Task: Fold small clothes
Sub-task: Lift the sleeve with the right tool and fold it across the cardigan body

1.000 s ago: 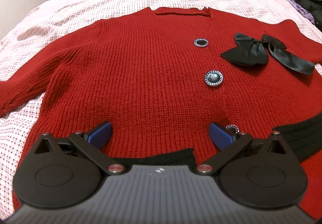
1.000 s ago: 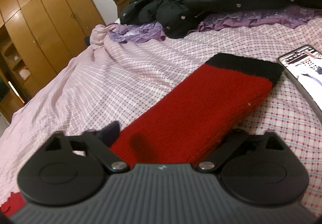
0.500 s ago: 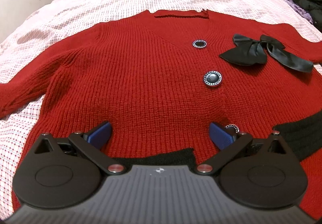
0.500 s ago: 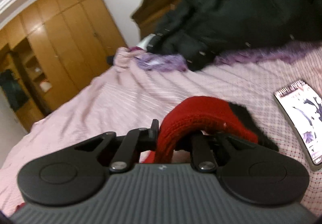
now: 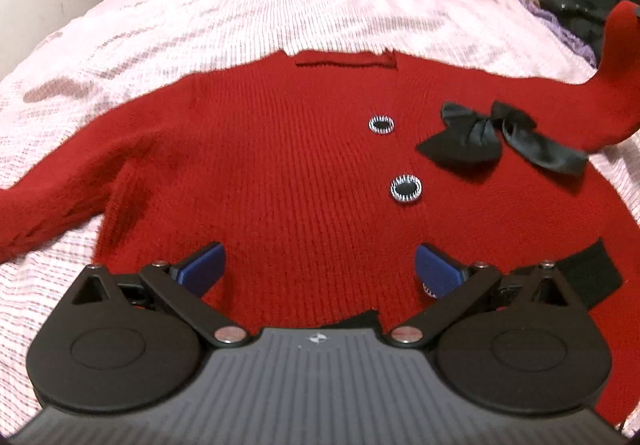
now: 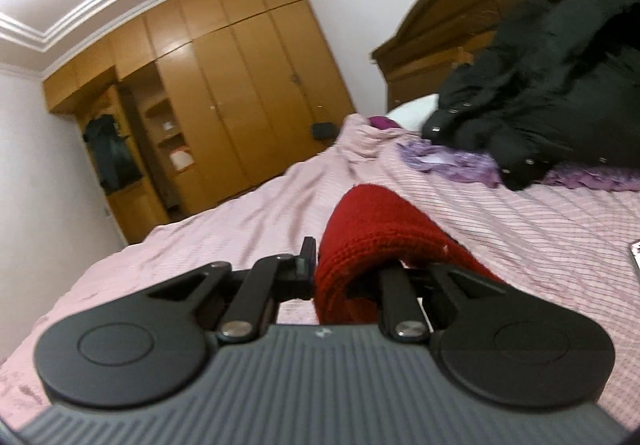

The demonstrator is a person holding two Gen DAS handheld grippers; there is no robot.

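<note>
Red cardigan (image 5: 280,173) flat on bed (image 5: 240,13), right sleeve (image 6: 372,233) pinched and lifted by right gripper (image 6: 348,277) at right edge of left view, long axis toward body centre; left gripper (image 5: 320,269) spread over hem.

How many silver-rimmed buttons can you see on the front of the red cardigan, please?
2 fully: the upper button below the neckline, the lower button beneath it. A third may be hiding behind the left gripper finger.

Red cardigan (image 5: 280,181) flat on bed, sleeve (image 6: 372,221) raised
</note>
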